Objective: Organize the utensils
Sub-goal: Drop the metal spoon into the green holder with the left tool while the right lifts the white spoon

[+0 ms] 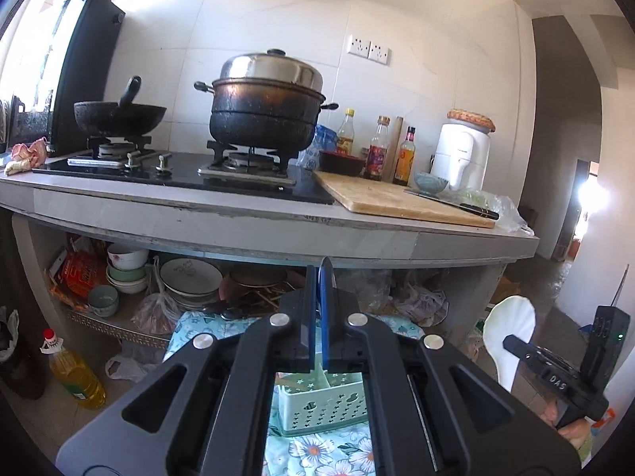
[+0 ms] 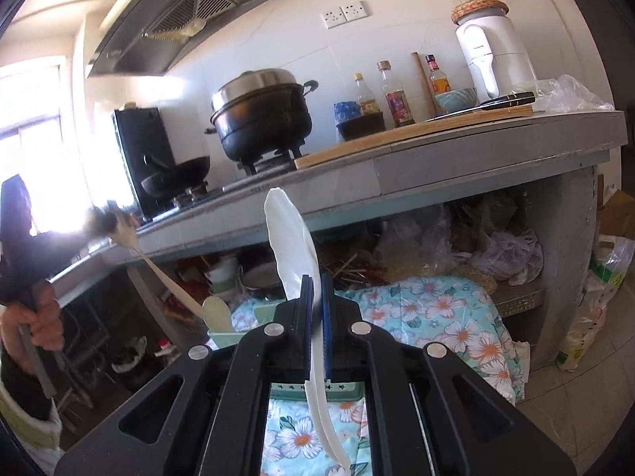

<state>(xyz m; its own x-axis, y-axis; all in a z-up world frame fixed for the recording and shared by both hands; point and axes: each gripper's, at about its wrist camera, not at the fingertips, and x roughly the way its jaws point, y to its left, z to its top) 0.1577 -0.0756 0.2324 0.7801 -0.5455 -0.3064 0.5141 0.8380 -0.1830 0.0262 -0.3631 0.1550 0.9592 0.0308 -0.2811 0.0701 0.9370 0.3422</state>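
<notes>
My right gripper (image 2: 316, 289) is shut on a white rice paddle (image 2: 291, 238), blade pointing up, handle hanging down behind the jaws. The paddle also shows at the lower right of the left wrist view (image 1: 510, 337). My left gripper (image 1: 319, 277) is shut; in the right wrist view it (image 2: 104, 219) holds the thin handle of a cream wooden spoon (image 2: 216, 313), whose bowl hangs just above a pale green perforated basket (image 2: 226, 335). The basket also shows below the left jaws (image 1: 323, 406), standing on a floral cloth (image 1: 317, 452).
A grey counter (image 1: 278, 218) carries a stove with a wok (image 1: 119, 117) and a steamer pot (image 1: 266, 107), a cutting board (image 1: 397, 198) with a knife, and sauce bottles. Bowls and plates (image 1: 190, 277) crowd the shelf below. An oil bottle (image 1: 77, 377) stands on the floor.
</notes>
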